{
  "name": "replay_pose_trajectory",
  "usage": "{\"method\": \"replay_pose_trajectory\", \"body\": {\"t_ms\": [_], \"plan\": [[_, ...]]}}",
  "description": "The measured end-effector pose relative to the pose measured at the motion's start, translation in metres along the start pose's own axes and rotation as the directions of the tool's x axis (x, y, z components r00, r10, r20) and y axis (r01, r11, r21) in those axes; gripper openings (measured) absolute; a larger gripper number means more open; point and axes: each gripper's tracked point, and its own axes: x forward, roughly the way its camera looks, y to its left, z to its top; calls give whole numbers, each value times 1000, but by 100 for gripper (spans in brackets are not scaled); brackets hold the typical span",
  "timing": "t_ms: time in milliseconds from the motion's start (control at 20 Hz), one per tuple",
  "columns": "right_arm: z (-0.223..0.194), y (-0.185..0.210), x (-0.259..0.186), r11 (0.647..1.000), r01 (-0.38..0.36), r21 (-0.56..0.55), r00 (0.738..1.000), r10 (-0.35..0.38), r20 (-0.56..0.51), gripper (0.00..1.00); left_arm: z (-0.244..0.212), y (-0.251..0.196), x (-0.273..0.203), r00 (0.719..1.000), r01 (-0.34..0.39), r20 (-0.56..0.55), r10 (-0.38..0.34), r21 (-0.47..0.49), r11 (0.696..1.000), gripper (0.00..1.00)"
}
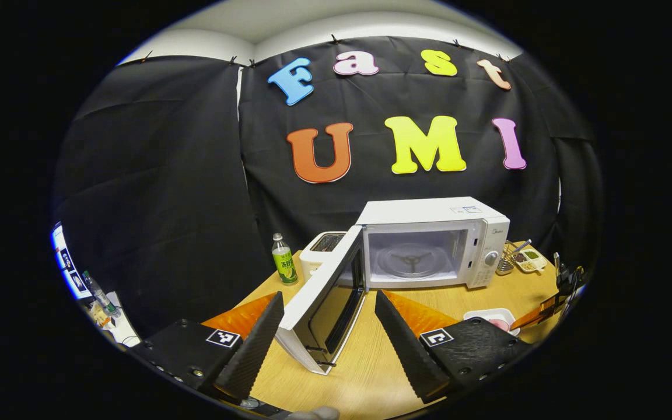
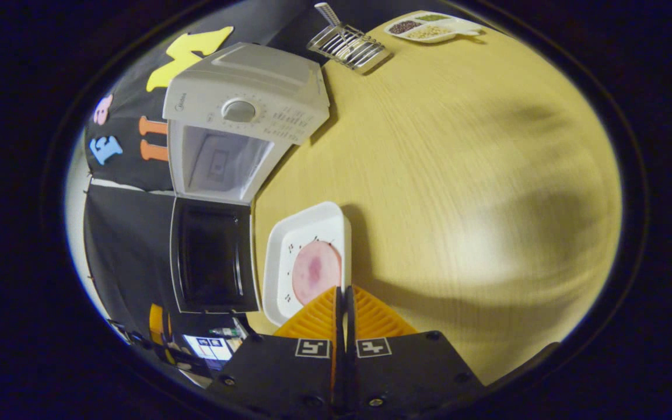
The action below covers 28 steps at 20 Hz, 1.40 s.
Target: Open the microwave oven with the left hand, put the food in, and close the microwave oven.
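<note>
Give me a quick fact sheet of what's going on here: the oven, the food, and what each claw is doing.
microwave: on the wooden table, cavity empty
microwave door: swung wide open
food: pink slice on a white tray, on the table in front of the microwave
right gripper: fingers closed on the tray's rim
left gripper: open, either side of the door's edge, not gripping
behind microwave: toaster, green bottle
stage: door open, food not yet inside

Surface [image 2: 458,175]: pale wood grain, smooth, soft sheen.
Microwave [image 1: 429,219]: white plastic shell, glossy.
Door [image 1: 327,303]: dark glossy window in white frame.
Tray [image 2: 289,256]: white, smooth, looks plastic.
Rack [image 2: 347,44]: bright metal wire.
Wall [image 1: 155,192]: matt black cloth, creased.
Bottle [image 1: 284,261]: clear plastic.
</note>
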Motion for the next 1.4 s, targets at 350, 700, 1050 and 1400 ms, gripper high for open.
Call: {"method": "replay_pose_trajectory", "body": {"t_ms": [350,700,1050,1400], "plan": [[27,47,29,995,-88,44,973,76,218,3,13,1,-2,996,90,25,-91,47,995,96],[71,100,78,977,-180,112,874,107,474,4,24,4,6,982,174,67,-179,76,982,96],[121,130,129,958,-205,200,734,16,679,4,9,6,21,974,195,99,-202,77,978,96],[163,123,163,916,-201,347,648,-142,749,3,-2,35,25,987,135,85,-140,60,989,96]]}}
